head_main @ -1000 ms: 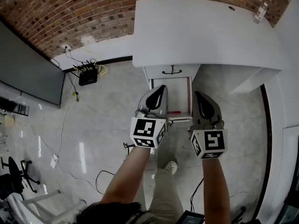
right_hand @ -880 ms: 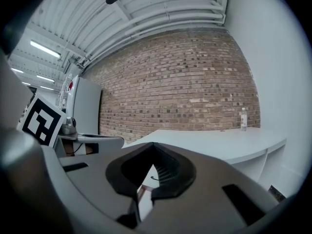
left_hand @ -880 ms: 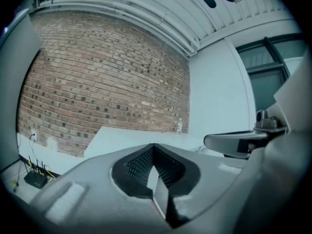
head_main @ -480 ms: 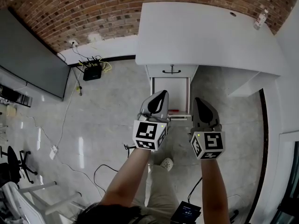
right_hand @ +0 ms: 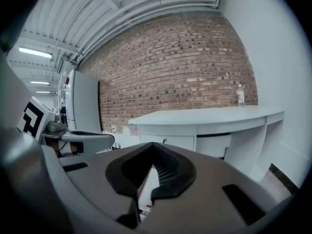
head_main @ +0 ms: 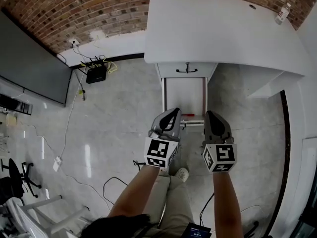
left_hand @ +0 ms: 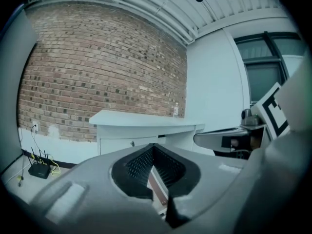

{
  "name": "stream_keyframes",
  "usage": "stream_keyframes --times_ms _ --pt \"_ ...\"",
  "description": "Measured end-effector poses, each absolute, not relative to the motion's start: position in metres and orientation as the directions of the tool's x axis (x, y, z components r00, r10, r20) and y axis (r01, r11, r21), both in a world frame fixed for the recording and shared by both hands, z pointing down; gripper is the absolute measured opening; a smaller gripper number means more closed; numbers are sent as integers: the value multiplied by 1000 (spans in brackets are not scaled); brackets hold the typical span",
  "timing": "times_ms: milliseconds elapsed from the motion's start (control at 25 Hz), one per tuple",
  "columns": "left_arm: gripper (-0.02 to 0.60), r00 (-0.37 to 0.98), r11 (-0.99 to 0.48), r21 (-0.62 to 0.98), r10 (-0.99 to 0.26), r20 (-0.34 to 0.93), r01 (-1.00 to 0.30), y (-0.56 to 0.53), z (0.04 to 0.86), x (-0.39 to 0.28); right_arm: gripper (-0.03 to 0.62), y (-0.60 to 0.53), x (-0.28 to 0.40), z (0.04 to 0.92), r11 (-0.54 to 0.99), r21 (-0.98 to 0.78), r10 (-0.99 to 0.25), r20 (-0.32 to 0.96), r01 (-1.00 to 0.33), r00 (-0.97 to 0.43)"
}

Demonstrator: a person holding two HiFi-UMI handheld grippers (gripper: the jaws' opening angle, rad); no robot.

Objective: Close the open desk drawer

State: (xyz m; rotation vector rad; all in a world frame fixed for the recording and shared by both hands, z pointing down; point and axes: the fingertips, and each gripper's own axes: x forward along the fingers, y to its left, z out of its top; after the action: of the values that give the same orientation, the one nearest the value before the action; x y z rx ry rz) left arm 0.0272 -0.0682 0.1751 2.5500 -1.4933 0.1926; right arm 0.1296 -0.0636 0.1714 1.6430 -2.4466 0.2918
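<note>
The white desk (head_main: 218, 29) stands against the brick wall, with its lower drawer (head_main: 183, 95) pulled far out over the floor. A small red thing (head_main: 187, 115) lies near the drawer's front end. My left gripper (head_main: 173, 113) hovers at the drawer's front left corner, shut and holding nothing. At the front right corner hangs my right gripper (head_main: 213, 115), also shut and empty. The left gripper view has the left gripper (left_hand: 153, 147) with its jaws met in front of the desk (left_hand: 146, 123). The right gripper (right_hand: 152, 146) looks the same before the desk (right_hand: 204, 118).
A closed top drawer with a dark handle (head_main: 186, 70) sits above the open one. A bottle (head_main: 283, 13) stands at the desk's far right corner. A router (head_main: 96, 73) and cables lie by the wall, a dark screen (head_main: 29, 63) at left. My shoe (head_main: 182, 174) is below.
Both grippers have drawn back from over the drawer to its front end. The drawer stays out about as far as before.
</note>
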Motion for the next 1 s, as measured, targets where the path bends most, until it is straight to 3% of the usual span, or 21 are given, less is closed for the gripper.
stream_keyframes --times_ms 1000 --pt "5 490 -501 149 -667 561 -852 -59 518 10 9 -60 120 536 307 -125 -696 646 -944 -312"
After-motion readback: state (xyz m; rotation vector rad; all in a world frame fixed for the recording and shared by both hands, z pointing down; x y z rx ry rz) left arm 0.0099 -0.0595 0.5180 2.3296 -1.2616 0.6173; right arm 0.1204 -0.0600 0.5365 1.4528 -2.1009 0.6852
